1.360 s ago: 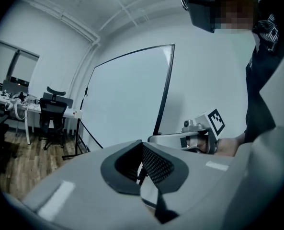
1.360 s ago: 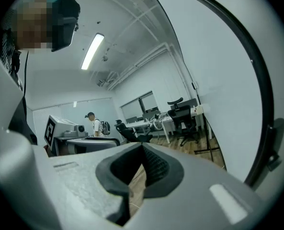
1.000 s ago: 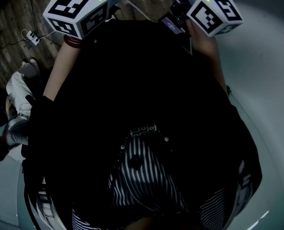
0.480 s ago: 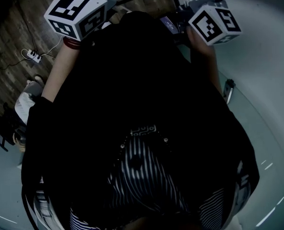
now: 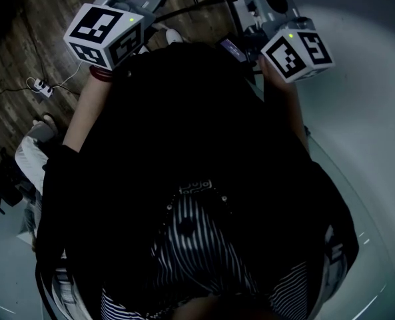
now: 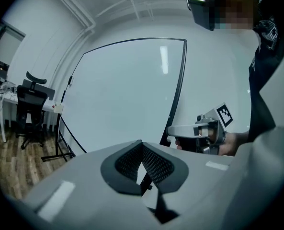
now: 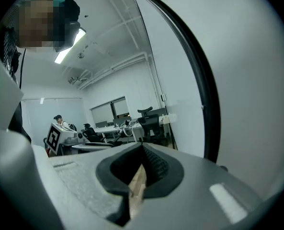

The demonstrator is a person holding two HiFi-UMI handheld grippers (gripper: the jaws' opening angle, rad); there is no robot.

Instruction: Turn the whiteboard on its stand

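**Both tongs clenched and empty beside the upright whiteboard**

The left tongs (image 6: 142, 164) are clenched: the two dark ribbed pads meet at their tips and nothing is between them. The right tongs (image 7: 141, 169) are also clenched and empty. Only a narrow slit stays between their pads, and the wooden floor (image 6: 10, 169) shows through it.

The whiteboard (image 6: 127, 90) stands upright on its stand (image 6: 60, 135), which rests on the wooden floor. In the left gripper view its pale face fills the middle of the picture, with the black frame (image 6: 177, 90) running down its right side. In that view the right tongs are held in a hand (image 6: 230, 143) just beside the lower part of this frame edge. Whether they touch the board, I cannot tell. In the right gripper view the same black frame curves down very near on the right, and the white surface fills the right part of the picture.

In the head view the person's dark clothing covers the middle, with both tongs held out at the top and the whiteboard at the right.

Behind the board, well apart from it, stands a black office chair (image 6: 31, 104). In the right gripper view another person (image 7: 59, 121) stands far back, and a ceiling lamp (image 7: 67, 46) is lit.
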